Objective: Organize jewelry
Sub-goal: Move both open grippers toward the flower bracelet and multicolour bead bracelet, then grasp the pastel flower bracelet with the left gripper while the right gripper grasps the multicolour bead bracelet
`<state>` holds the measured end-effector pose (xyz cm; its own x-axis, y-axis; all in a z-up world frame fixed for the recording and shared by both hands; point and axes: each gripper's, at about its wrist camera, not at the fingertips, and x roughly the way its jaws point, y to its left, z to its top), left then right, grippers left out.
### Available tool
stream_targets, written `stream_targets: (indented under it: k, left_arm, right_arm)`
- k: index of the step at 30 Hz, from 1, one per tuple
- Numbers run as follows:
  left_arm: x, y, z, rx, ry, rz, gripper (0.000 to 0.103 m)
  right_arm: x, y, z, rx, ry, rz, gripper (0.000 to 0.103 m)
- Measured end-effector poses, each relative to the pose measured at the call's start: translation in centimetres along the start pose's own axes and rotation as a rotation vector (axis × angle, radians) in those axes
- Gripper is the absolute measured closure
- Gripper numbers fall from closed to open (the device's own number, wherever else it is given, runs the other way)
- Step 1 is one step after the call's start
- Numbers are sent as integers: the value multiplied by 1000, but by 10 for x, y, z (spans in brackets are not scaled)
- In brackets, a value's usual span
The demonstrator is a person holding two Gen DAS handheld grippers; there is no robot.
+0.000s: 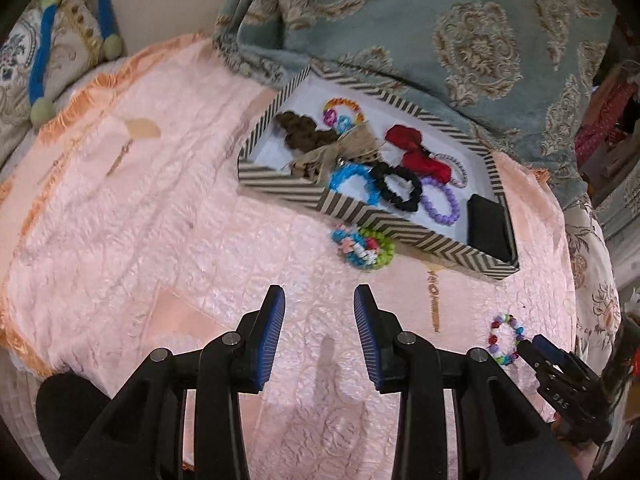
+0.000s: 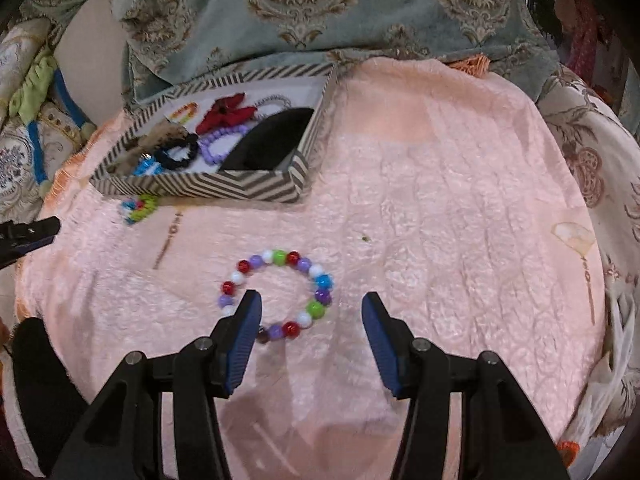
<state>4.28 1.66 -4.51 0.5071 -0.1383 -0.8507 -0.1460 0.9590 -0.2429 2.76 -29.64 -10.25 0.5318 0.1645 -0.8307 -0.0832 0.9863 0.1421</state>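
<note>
A striped box (image 1: 352, 210) (image 2: 208, 190) on the pink cloth holds several bracelets, scrunchies, a red bow (image 1: 416, 152) and a small black case (image 1: 490, 224). A blue-green beaded bracelet (image 1: 362, 246) (image 2: 138, 208) lies on the cloth just in front of the box. A multicoloured bead bracelet (image 2: 280, 294) (image 1: 505, 338) lies on the cloth. My right gripper (image 2: 312, 310) is open, its left finger (image 2: 244, 332) over the bracelet's near left side. My left gripper (image 1: 319, 300) is open and empty, a little short of the blue-green bracelet.
A teal patterned blanket (image 1: 440, 32) is bunched behind the box. Cushions with a blue and green cord (image 1: 40, 60) lie at the far left. The pink cloth (image 2: 440, 200) stretches to the right of the box, with small embroidered marks (image 2: 576, 236) near its edge.
</note>
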Motion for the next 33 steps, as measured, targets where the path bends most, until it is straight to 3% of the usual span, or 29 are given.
stream_targets:
  k: [9,19,21,22,23,26,33]
  left_arm:
    - [32,0,15,-81,60,-77,81]
    - [79,-19,34,-85,107,-76,79]
    - [89,-22,32,-86,130,-89,87]
    - [91,-21,31,-94,132,-94,100]
    - [93,-20,31,-96,132,-96,102]
    - [86,-18,31,-84,124,-102,103]
    - [37,-12,32,-63,46,-153,103]
  right_arm:
    - [15,5,4,-49,-13,-10,71]
    - [19,-1,6,-22,-49,33,72]
    - [18,1,7,-27,-49,45,74]
    - [18,1,7,-26,-49,68,77]
    - [18,2,7,-24,-48,87,86]
    - [14,5,7,-29,-52,100,93]
    - [-20,16,16,-45,-118,142,93]
